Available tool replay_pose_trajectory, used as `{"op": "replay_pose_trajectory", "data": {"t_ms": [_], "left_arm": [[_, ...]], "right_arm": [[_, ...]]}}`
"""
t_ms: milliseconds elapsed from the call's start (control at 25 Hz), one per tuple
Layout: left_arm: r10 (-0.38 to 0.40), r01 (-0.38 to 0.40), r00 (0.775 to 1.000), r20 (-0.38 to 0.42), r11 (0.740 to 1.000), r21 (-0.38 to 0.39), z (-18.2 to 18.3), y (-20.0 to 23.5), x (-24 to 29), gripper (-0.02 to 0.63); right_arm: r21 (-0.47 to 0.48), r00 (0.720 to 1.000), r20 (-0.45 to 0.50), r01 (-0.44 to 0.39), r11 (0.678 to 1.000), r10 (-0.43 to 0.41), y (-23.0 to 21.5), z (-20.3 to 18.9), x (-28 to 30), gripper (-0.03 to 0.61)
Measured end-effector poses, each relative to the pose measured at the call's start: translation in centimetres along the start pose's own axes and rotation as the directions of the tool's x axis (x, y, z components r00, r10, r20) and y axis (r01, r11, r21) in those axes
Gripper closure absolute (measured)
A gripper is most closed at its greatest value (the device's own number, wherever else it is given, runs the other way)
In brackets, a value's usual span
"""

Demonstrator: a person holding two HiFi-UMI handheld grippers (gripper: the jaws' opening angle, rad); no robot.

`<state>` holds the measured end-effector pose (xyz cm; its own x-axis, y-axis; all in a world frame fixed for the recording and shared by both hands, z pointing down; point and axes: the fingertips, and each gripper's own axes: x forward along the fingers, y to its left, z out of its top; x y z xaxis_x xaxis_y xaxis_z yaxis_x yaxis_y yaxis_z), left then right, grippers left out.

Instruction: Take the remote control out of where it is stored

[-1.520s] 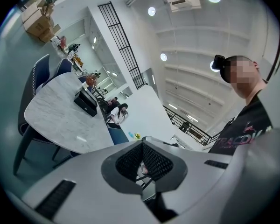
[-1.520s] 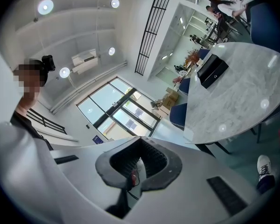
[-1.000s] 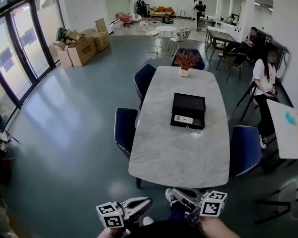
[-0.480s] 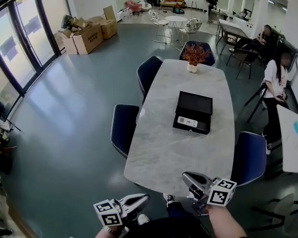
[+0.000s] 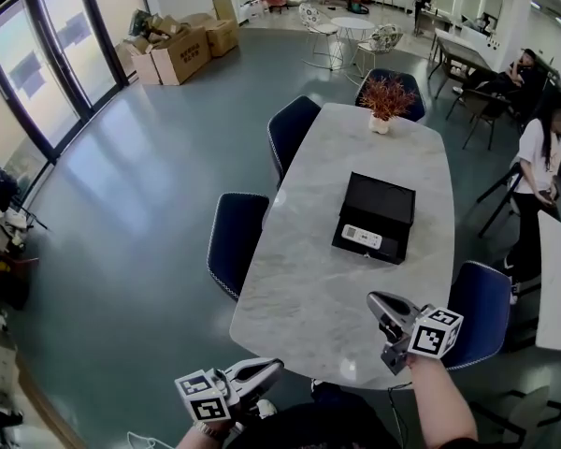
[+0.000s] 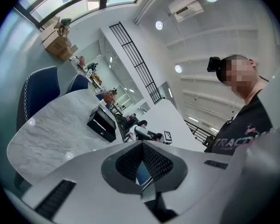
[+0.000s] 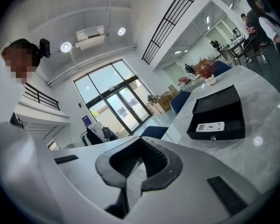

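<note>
**Remote lies crosswise in its open box**

The white remote control [image 5: 362, 238] rests in the front part of the open black box [image 5: 381, 199] on the grey marble table [image 5: 299, 293]. Its long axis runs along the box's front edge. The right gripper [image 5: 378, 300] is raised over the table's near end, pointing boxward. The left gripper [image 5: 273, 368] is held low, off the table. Both have their jaws closed on nothing.

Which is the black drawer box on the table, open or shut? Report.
Open: the front section of the black drawer box is pulled out, with the white remote control lying exposed inside.
</note>
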<state>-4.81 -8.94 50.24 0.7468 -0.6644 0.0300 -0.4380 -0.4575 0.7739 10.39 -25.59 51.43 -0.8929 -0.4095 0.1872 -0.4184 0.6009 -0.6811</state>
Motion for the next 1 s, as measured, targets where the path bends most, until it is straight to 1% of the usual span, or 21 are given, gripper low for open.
{"op": "replay_pose_trajectory", "data": {"t_ms": [160,240,320,440,520,560,640,720,880,1000], "left_arm": [[0.037,-0.037,0.999,0.029,0.999,0.009,1.2,0.5,0.5,0.608],[0.060,-0.060,0.997,0.041,0.998,0.010,1.6,0.9,0.5,0.608],[0.079,-0.080,0.996,0.051,0.997,0.007,1.7,1.3,0.4,0.608],[0.105,-0.104,0.992,0.070,0.995,-0.008,1.7,1.3,0.5,0.607],[0.122,-0.120,0.989,0.081,0.992,-0.022,1.5,1.5,0.5,0.608],[0.130,-0.128,0.988,0.086,0.991,-0.027,1.4,1.7,0.5,0.608],[0.147,-0.144,0.985,0.095,0.989,-0.037,1.3,2.1,0.4,0.608],[0.162,-0.158,0.982,0.102,0.986,-0.047,1.1,2.3,0.4,0.608],[0.184,-0.177,0.976,0.120,0.982,-0.065,0.9,2.1,0.8,0.609],[0.209,-0.201,0.969,0.129,0.977,-0.073,0.8,2.3,0.7,0.608]], "right_arm": [[-0.059,0.997,-0.058,0.040,0.997,-0.043,-4.9,1.8,1.2,0.568],[-0.110,0.991,-0.094,0.079,0.991,-0.090,-7.2,3.0,2.1,0.568],[-0.177,0.978,-0.139,0.132,0.975,-0.157,-9.3,4.2,2.9,0.568],[-0.228,0.956,-0.206,0.159,0.961,-0.208,-12.5,5.9,3.9,0.559],[-0.258,0.938,-0.256,0.165,0.952,-0.232,-14.7,6.6,4.8,0.512],[-0.281,0.926,-0.284,0.167,0.945,-0.248,-15.8,6.9,5.3,0.506],[-0.342,0.894,-0.339,0.173,0.924,-0.293,-18.0,7.2,6.5,0.495],[-0.402,0.850,-0.398,0.177,0.898,-0.345,-20.4,7.1,7.2,0.474],[-0.483,0.747,-0.518,0.148,0.863,-0.418,-24.3,6.3,8.0,0.448],[-0.539,0.669,-0.587,0.098,0.837,-0.456,-26.4,5.4,8.8,0.429]]}}
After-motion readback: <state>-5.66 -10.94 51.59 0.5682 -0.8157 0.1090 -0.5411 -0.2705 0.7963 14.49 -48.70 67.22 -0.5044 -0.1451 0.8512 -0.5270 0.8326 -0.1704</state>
